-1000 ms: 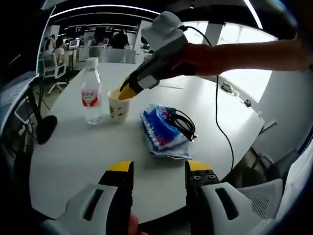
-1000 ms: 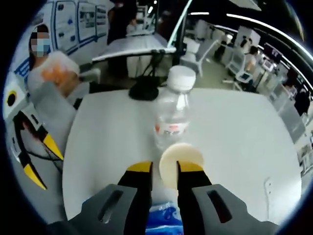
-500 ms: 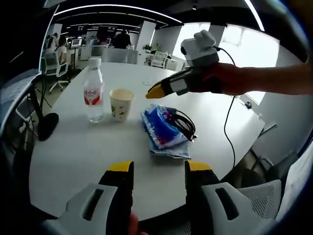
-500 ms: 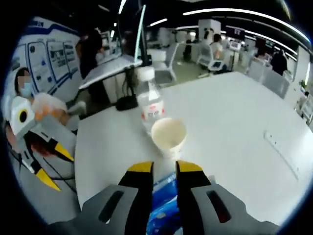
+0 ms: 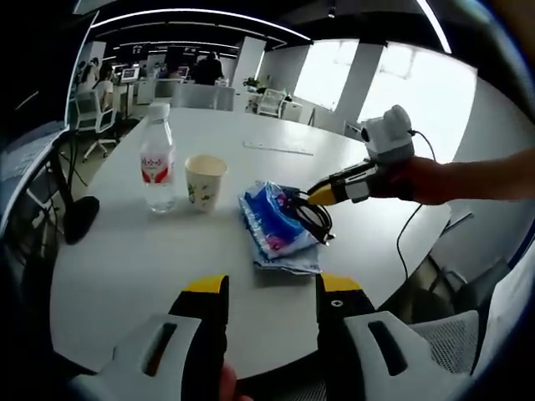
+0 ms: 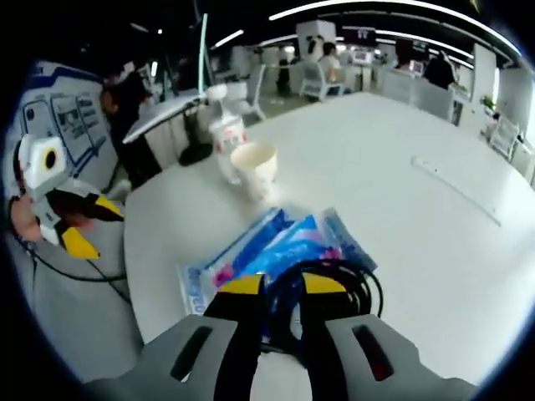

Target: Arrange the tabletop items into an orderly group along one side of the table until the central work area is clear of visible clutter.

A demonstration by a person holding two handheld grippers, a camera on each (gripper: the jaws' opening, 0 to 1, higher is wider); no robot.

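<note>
Right gripper (image 6: 274,286) has left the paper cup (image 5: 205,181) and dropped to the black cable coil (image 6: 334,288) atop the blue packets (image 5: 276,225) at frame centre, jaws narrowly parted. Left gripper (image 5: 269,288) hangs open over bare table (image 5: 125,259). The cup stands beside the water bottle (image 5: 157,169), centre-left.

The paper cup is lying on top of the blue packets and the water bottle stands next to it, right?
Not quite. The paper cup stands on the bare table, apart from the blue packets. The water bottle does stand next to it. The left gripper view shows this.
</note>
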